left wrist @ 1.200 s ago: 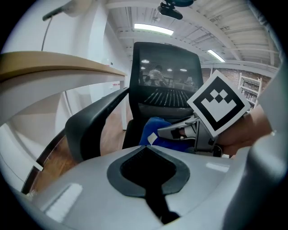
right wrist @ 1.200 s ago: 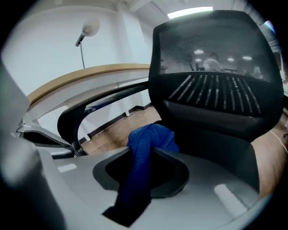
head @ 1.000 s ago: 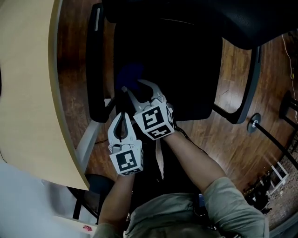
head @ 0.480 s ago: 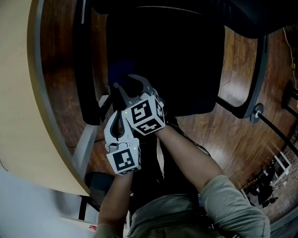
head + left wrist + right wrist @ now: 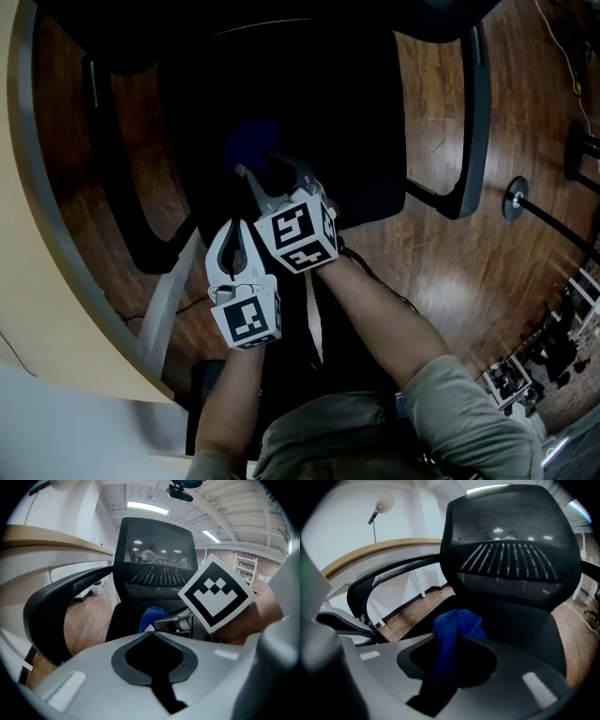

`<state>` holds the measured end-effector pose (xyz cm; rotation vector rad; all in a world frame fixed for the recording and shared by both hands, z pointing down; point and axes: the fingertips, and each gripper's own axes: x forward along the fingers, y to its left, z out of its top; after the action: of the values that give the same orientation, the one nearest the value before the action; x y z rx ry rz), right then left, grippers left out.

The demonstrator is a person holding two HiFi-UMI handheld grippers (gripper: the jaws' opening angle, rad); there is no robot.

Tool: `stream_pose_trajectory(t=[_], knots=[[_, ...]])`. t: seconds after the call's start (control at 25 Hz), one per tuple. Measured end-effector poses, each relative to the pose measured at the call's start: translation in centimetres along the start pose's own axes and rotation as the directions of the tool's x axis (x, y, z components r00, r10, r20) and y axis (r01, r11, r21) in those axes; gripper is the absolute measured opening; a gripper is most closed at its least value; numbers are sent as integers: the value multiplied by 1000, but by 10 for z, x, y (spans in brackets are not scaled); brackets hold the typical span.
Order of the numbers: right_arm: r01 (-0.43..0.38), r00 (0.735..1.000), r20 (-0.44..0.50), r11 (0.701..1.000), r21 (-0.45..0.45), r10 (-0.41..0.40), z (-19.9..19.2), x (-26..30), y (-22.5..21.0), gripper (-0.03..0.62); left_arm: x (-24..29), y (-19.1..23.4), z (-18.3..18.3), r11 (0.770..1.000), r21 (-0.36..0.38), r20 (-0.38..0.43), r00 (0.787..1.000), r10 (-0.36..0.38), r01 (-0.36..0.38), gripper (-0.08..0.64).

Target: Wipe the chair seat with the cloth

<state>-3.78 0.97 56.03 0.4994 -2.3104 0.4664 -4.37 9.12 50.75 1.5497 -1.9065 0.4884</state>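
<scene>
**Blue cloth pinched in the right gripper above the chair seat**

Head view: The right gripper (image 5: 274, 171) points toward 12 o'clock over the front part of the black chair seat (image 5: 328, 103). A blue cloth (image 5: 253, 145) bunches just past its tips, at 11 o'clock from them. The left gripper (image 5: 234, 225) lies just beside it at 7 o'clock, near the seat's front edge. Only this view shows the glossy wood floor (image 5: 441, 234), the pale curved desk (image 5: 33, 281) at 9 o'clock and a curved black armrest (image 5: 473, 122) at 2 o'clock.

Left gripper view: The left gripper's smooth grey jaws meet at the tips with nothing between them, leaving only a dark oval gap behind the tips. The cloth peeks out just beyond the tips at 12 o'clock. The right gripper's black-and-white marker cube (image 5: 215, 597) stands at 2 o'clock. The ribbed mesh backrest (image 5: 157, 559) rises behind, which the head view does not show.

Right gripper view: The right gripper's jaws are closed on the cloth. A dark strip of its nubby weave runs down between them, and a rounded blue lump sits over the tips at 12 o'clock. The lump lies against the seat's fine woven fabric, though whether it touches cannot be told. A white lamp (image 5: 378, 507) stands at 11 o'clock.
</scene>
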Motion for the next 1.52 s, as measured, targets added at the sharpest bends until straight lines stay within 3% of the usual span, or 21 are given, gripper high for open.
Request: stream_pose_trajectory(t=[0.24, 0.48, 0.84, 1.24, 1.52], knots=[[107, 994, 0, 991, 85, -107, -15, -30, -53, 97, 15, -41, 9, 996, 55, 3, 997, -76, 75, 5], [215, 976, -4, 960, 182, -218, -32, -59, -103, 97, 29, -76, 16, 984, 112, -10, 991, -136, 137, 5], [342, 937, -33, 894, 289, -348, -62, -101, -164, 97, 52, -122, 29, 969, 155, -8, 981, -191, 190, 5], [450, 883, -72, 794, 408, -464, -94, -137, -224, 97, 74, -179, 34, 945, 194, -39, 965, -261, 264, 5], [449, 880, -103, 744, 494, -463, -118, -137, -234, 97, 86, -194, 26, 940, 193, -59, 960, -275, 282, 5]])
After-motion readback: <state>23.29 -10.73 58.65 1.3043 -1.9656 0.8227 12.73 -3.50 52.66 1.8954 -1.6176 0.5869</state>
